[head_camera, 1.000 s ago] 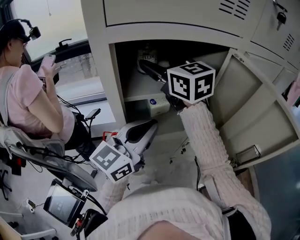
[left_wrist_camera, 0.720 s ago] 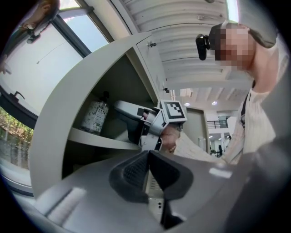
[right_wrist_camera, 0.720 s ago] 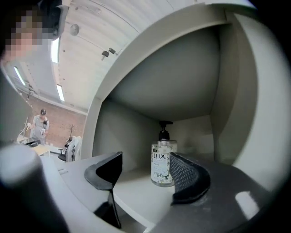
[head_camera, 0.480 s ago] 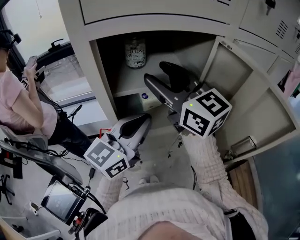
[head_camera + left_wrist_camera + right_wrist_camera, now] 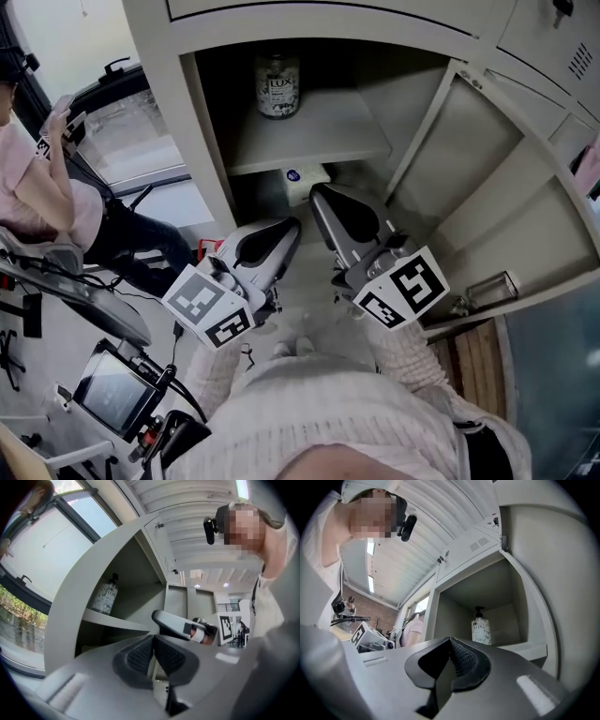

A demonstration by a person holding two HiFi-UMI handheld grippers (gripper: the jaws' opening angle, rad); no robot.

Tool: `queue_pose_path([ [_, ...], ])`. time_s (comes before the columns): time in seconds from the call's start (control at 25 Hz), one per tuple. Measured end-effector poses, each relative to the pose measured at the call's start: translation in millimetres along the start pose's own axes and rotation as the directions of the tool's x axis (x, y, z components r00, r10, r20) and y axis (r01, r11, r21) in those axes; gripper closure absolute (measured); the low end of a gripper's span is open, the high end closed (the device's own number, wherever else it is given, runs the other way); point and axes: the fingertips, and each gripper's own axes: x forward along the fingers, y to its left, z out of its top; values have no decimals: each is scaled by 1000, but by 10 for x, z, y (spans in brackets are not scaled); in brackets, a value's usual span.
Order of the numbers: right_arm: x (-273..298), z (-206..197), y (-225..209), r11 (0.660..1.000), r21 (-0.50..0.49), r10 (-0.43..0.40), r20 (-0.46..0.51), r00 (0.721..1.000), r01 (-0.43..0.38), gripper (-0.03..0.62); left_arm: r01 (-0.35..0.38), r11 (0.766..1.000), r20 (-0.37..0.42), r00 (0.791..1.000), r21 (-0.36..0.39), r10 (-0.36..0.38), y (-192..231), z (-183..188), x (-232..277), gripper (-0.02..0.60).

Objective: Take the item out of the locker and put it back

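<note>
Pale metal shelf (image 5: pixel 319 131) is carrying the bottle (image 5: pixel 278 84) upright, ahead of and above both tools; the jaws of the right tool (image 5: pixel 319 192) have just been closing and are meeting on nothing, and those of the left tool (image 5: pixel 291 227) are likewise together. Judging the put-back done, we are planning a straight pull away, clear of the door (image 5: pixel 487 178) beside the right tool. We are counting one bottle, one white box (image 5: pixel 305 178) just past the right tip, and two tools.
</note>
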Motion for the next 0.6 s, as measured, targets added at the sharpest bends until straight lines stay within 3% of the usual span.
queue_pose_path([
  [0.2,-100,-154,41,998,49,36,-16,999,-35,594,10,1000,-6,1000,11,-9,-13,-5,30,574],
  [0.6,-105,-425,1,996,88,35,-88,995,-27,594,56,998,-30,998,8,-56,-116,-87,59,574],
])
